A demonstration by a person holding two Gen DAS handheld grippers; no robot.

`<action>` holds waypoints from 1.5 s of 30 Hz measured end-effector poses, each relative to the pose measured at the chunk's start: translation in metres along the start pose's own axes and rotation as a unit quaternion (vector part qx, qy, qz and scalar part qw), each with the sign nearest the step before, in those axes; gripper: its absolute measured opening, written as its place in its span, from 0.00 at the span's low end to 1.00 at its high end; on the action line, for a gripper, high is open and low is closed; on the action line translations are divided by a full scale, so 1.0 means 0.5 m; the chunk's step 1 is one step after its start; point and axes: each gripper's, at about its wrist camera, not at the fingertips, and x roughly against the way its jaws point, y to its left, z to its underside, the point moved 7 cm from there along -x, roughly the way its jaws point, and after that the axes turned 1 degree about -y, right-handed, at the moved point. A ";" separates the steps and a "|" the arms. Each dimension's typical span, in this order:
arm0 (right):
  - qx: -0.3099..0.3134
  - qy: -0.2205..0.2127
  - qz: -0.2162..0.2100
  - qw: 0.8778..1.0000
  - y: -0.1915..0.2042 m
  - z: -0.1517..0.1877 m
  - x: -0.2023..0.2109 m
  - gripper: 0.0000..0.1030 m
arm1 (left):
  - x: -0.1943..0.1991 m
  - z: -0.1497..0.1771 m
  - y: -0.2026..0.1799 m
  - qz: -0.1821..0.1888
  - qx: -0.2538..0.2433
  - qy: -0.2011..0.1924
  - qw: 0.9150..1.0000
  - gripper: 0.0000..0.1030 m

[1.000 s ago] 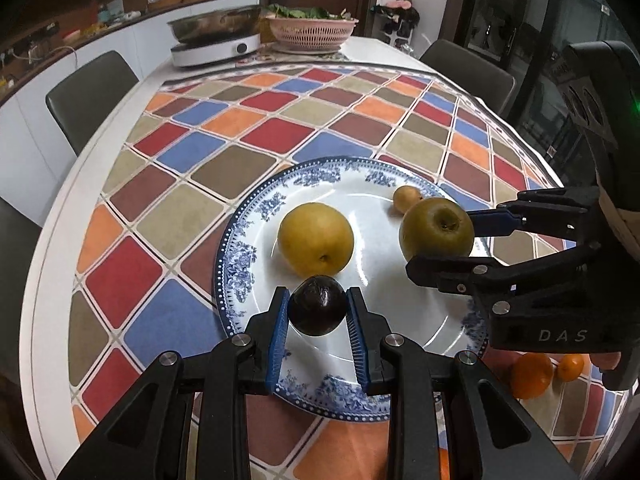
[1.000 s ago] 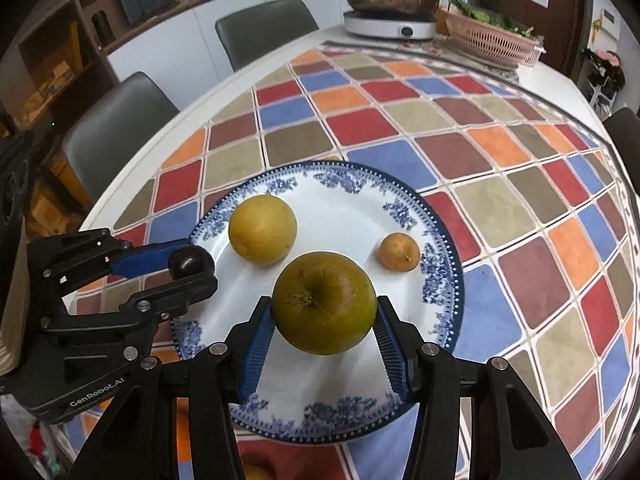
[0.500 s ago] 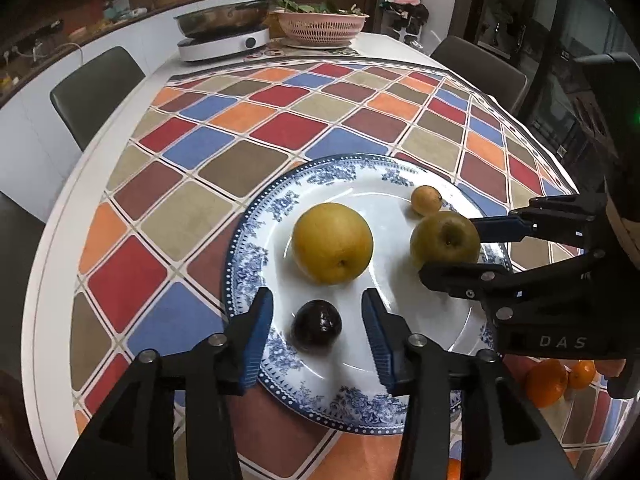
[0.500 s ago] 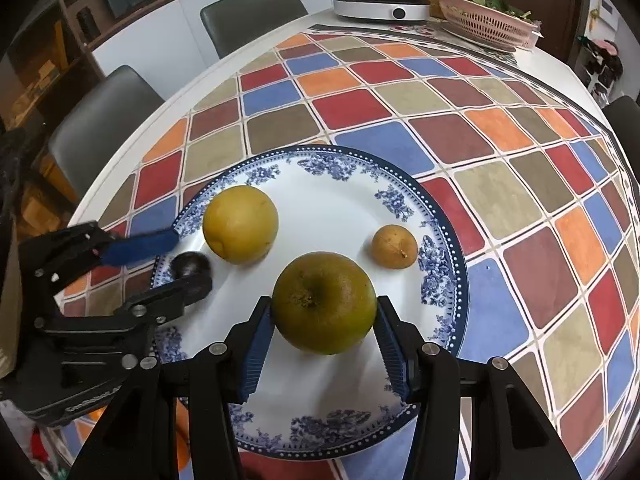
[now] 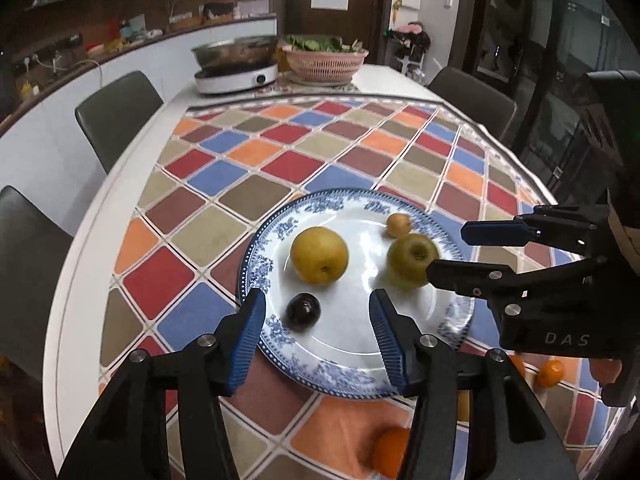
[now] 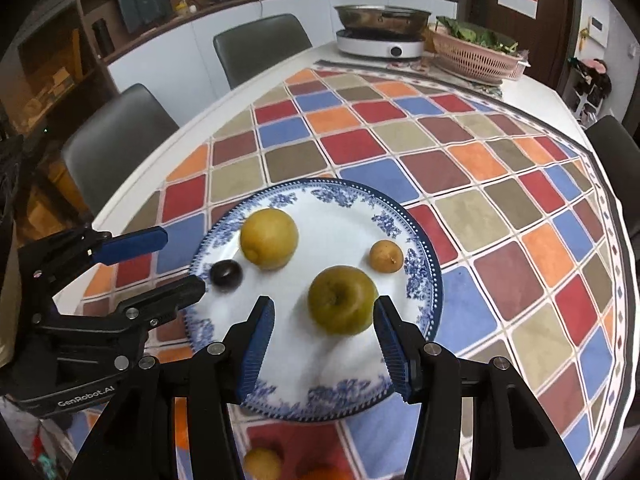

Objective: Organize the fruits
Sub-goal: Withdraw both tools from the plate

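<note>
The left gripper (image 5: 317,332) has just been opening; its jaws stand wide and empty, the dark plum (image 5: 303,312) lying free between them on the blue-and-white plate (image 5: 256,256), low in the frame. The right gripper (image 6: 324,340) is parted too, clear of the green apple (image 6: 342,300) just ahead. A yellow pear (image 6: 269,244) sits centre-left on the plate, a small brown fruit (image 6: 385,256) near its right rim

Four fruits are laid on the blue-and-white plate (image 6: 424,240): a yellow pear (image 6: 269,239) toward the far left, a dark plum (image 6: 226,274) just beside it, a green apple (image 6: 343,300) with its stem hollow upward, and a small tan fruit (image 6: 385,256), possibly a loquat, near the right rim.
</note>
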 end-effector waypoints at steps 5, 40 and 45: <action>0.007 -0.027 0.002 1.000 0.020 0.010 0.058 0.51 | 0.057 0.000 -0.011 -0.004 0.003 -0.023 1.000 0.53; -0.004 -0.153 0.045 0.987 0.132 0.161 0.269 0.51 | 0.295 0.155 -0.006 -0.064 0.043 -0.097 0.992 0.66; -0.009 -0.139 0.039 0.989 0.137 0.190 0.246 0.51 | 0.279 0.190 -0.003 -0.069 0.045 -0.086 0.993 0.66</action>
